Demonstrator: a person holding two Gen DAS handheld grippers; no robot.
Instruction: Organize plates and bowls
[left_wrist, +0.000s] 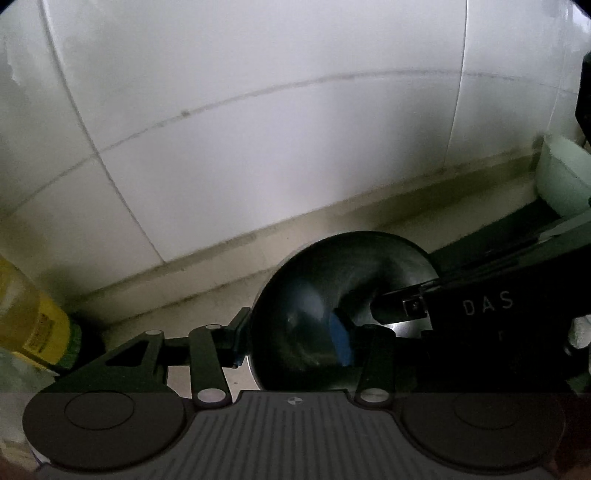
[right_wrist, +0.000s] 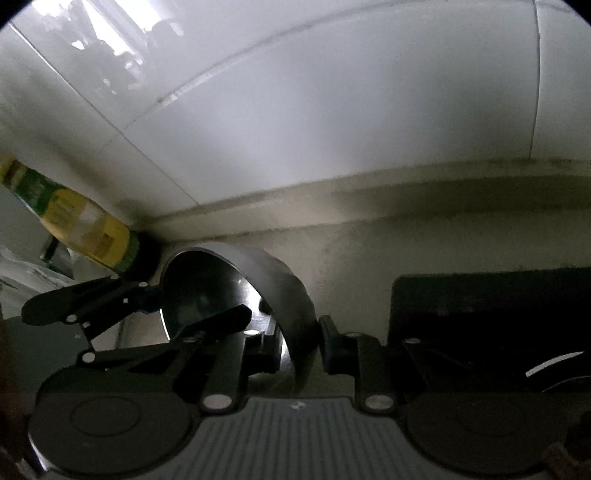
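A dark metal bowl (left_wrist: 332, 295) is tilted on its side above the pale counter, its opening facing me in the left wrist view. My left gripper (left_wrist: 295, 339) straddles its rim, one finger outside at the left and one blue-padded finger inside, shut on it. The same bowl (right_wrist: 258, 288) shows in the right wrist view, where my right gripper (right_wrist: 299, 350) pinches its wall between its fingers. The other gripper (right_wrist: 110, 299) holds the bowl's far rim at the left there.
A white tiled wall (left_wrist: 258, 129) stands close behind the counter. A yellow-labelled bottle (right_wrist: 85, 229) is at the left by the wall. A pale green container (left_wrist: 561, 177) sits at the far right. A black flat object (right_wrist: 491, 314) lies on the counter at the right.
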